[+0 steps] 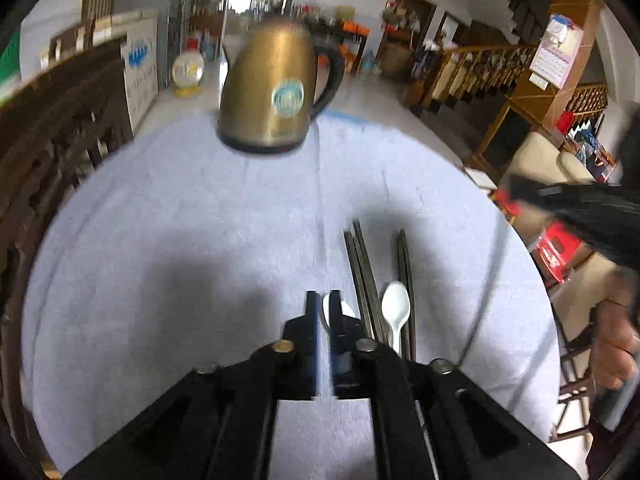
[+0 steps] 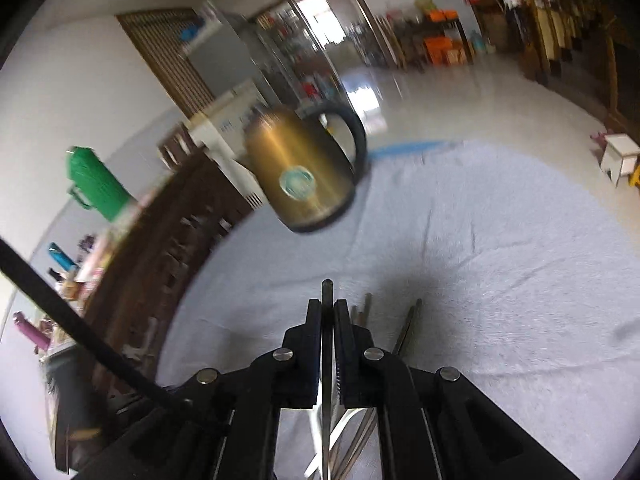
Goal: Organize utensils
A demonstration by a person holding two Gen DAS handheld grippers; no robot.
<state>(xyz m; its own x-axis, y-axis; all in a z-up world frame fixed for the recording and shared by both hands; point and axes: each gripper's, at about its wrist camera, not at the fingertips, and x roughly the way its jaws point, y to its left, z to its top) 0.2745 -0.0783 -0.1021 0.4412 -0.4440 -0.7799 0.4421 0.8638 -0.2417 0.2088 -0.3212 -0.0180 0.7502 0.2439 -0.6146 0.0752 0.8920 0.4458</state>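
1. Right gripper (image 2: 327, 308) clamped on one dark slim metal chopstick (image 2: 327, 292), tip poking past the fingers.
2. Left gripper (image 1: 323, 300) barely parted, nothing visibly between the jaws, above a white plastic spoon (image 1: 347, 312).
3. Beside it on the pale blue tablecloth (image 1: 180, 220): dark chopstick pairs (image 1: 362, 264), second white spoon (image 1: 395, 310).
4. Farther back, upright: brass-coloured kettle (image 1: 272, 84).

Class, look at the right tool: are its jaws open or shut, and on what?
Shut: the right tool clamps a single dark chopstick, whose tip pokes out past the jaws.
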